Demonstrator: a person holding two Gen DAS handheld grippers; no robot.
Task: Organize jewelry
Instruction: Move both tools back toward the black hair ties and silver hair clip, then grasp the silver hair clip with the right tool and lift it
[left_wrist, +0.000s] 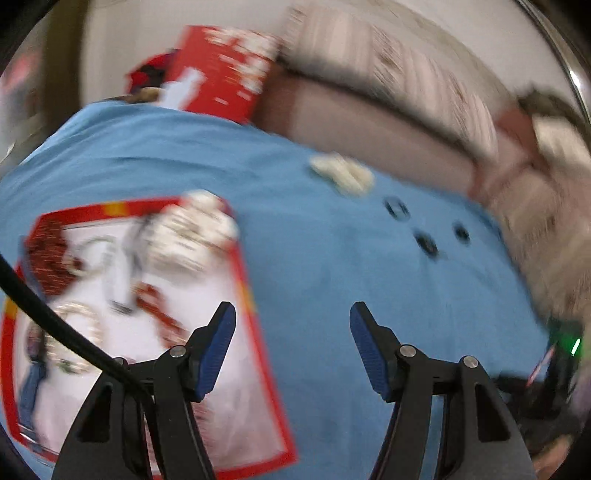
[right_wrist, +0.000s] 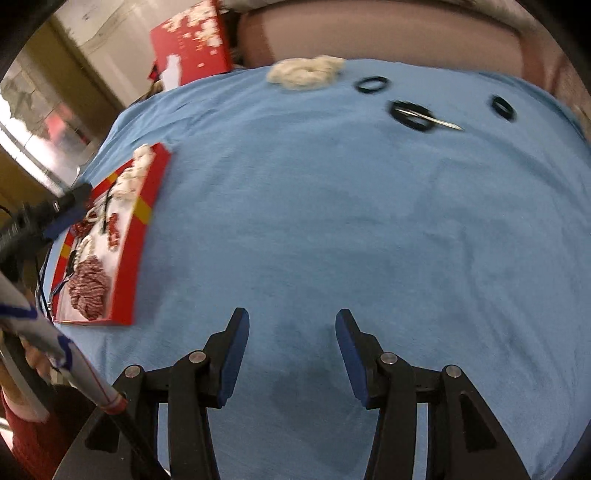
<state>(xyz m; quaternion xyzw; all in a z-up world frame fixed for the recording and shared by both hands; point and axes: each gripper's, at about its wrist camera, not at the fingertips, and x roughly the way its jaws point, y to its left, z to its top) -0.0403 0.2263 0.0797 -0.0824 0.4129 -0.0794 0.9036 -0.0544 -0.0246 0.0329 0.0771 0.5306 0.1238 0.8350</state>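
Over the blue cloth (right_wrist: 332, 221), both hand-held grippers (left_wrist: 291, 321) (right_wrist: 291, 325) hang released, apparently empty.

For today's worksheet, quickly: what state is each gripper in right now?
Left gripper: open, nothing between its blue pads, above the blue cloth.
Right gripper: open, empty, above the same cloth.

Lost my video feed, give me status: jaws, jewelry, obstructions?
Left gripper and right gripper jaws open, empty. Red tray part-filled; three black rings and white scrunchie loose on blue cloth. Path clear.
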